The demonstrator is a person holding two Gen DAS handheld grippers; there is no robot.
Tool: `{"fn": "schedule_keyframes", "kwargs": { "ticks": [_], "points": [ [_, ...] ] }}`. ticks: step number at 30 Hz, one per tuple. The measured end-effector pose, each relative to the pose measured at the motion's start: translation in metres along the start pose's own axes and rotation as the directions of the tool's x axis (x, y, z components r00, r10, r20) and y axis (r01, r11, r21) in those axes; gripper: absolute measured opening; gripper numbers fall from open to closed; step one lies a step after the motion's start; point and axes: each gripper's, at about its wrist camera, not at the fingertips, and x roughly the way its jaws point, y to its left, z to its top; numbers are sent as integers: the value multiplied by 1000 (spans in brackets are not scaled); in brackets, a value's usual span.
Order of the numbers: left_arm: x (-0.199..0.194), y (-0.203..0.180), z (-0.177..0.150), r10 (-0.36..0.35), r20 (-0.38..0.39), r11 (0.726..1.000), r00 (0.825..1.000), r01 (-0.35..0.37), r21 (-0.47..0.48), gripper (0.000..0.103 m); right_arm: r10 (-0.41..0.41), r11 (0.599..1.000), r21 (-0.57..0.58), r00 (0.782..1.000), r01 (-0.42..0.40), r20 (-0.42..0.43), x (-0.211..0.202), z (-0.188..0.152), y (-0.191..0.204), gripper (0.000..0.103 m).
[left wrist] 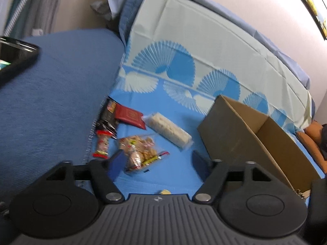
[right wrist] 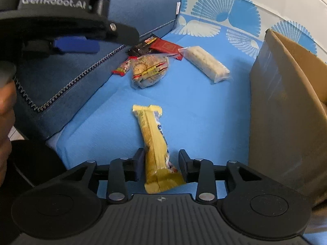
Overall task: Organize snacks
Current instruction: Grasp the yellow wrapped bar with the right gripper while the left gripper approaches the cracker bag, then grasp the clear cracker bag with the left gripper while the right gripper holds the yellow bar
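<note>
Yellow bar (right wrist: 156,145) on blue cloth (right wrist: 204,112), box (right wrist: 286,102) at 3 o'clock. Right gripper (right wrist: 161,164) fingers apart, straddling bar's near end, not pressing. Left gripper (left wrist: 159,163) fingers wide, empty. Bar light, crinkly, slippery; grip mid-body.

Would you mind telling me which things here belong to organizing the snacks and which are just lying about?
Part of the job:
- yellow snack bar
- clear bag of crackers
- white rice-cake pack
- dark red packet
- small red-ended packet
- cardboard box

Just lying about:
- blue cushion
- fan-patterned cloth
- orange cushion
</note>
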Motion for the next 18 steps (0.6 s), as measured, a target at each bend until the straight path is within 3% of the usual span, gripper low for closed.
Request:
{"fn": "schedule_keyframes", "kwargs": {
  "ticks": [4, 9, 15, 17, 18],
  "points": [
    [32, -3, 10, 50, -71, 996, 996, -55, -70, 91, 39, 999, 20, 999, -38, -8, 8, 0, -5, 39],
    [76, 2, 24, 136, -167, 974, 976, -163, -155, 91, 72, 997, 8, 997, -72, 3, 7, 1, 0, 38],
    [121, 18, 26, 216, -301, 943, 929, -278, -181, 91, 72, 997, 15, 997, -72, -1, 6, 1, -3, 30],
    [123, 19, 26, 214, -303, 946, 929, -274, -173, 88, 71, 997, 19, 997, -71, -1, 7, 1, -6, 27],
    [122, 18, 26, 213, -304, 951, 929, -268, -154, 77, 69, 997, 21, 998, -69, -2, 7, 1, -7, 26]
  ]
}}
